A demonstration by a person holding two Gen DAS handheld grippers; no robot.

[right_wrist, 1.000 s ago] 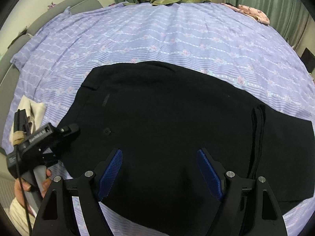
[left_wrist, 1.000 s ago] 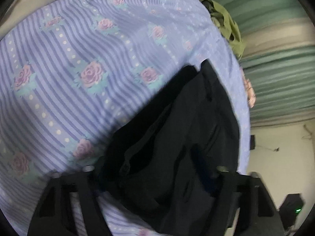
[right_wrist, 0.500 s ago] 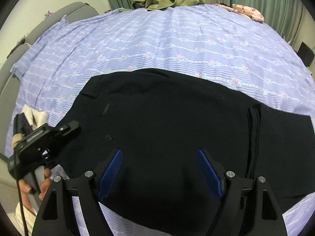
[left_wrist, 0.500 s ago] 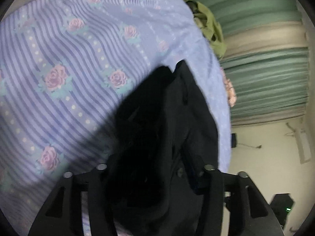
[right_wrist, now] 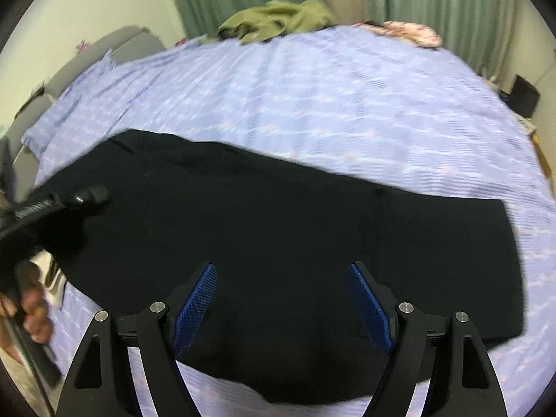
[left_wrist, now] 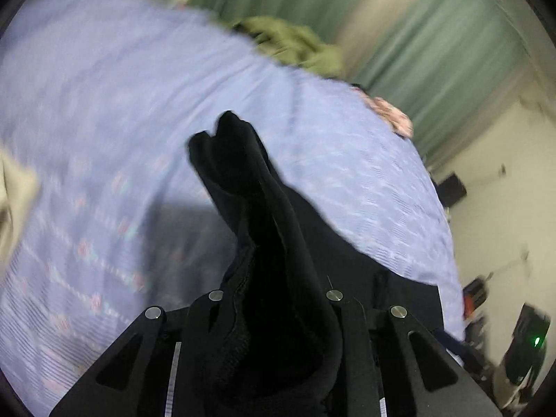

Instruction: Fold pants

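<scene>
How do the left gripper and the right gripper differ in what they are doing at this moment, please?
The left gripper is shut on the black pants, bunched cloth between its fingers; the right gripper is open, holding nothing. The left grips the pants' edge; the right hovers over their middle. Both are black.

My right tool (right_wrist: 282, 304) is matte black, two angular arms with triangular cut-outs, silver screw heads at the joints and blue ribbed pads (right_wrist: 194, 307). My left tool (left_wrist: 274, 312) has the same black frame and screws (white lettering on its side, blurred). My fingers (right_wrist: 33, 307) show bare skin at nine o'clock.
</scene>
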